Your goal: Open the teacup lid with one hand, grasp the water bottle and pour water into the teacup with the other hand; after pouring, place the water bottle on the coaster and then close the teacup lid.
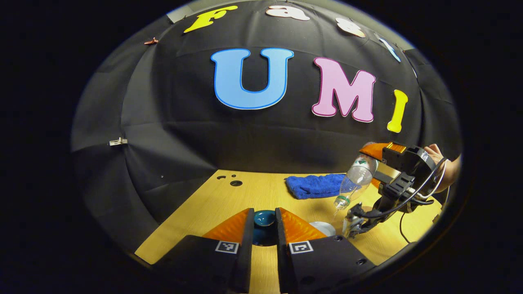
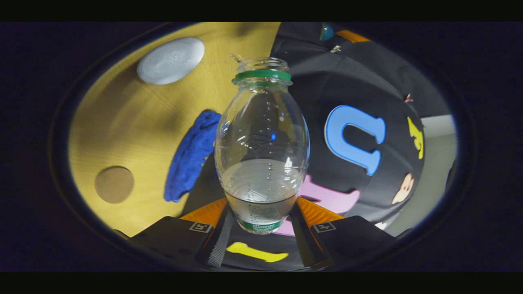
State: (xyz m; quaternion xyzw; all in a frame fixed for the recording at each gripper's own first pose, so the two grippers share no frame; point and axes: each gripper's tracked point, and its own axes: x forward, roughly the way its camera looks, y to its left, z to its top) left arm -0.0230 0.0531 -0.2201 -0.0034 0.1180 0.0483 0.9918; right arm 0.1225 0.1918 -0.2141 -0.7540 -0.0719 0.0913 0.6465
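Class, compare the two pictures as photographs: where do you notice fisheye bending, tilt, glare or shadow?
Left gripper view: fisheye bows the table edge and wall; the lid between the left gripper fingers gleams faintly. Right gripper view: the scene is rolled, table upper left; glints dot the bottle held by the right gripper; soft shadow falls beside the blue cloth.

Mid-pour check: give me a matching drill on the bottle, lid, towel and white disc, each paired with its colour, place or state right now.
Things:
1. bottle
2. lid
3. towel
4. white disc

States:
A. blue, lying on the table
B. held between the left hand-held gripper's fingers
C. flat on the table, nothing on it
D. tilted neck-down, uncapped, in the right hand-held gripper

Pairs: 1-D, 2-B, 3-A, 4-C
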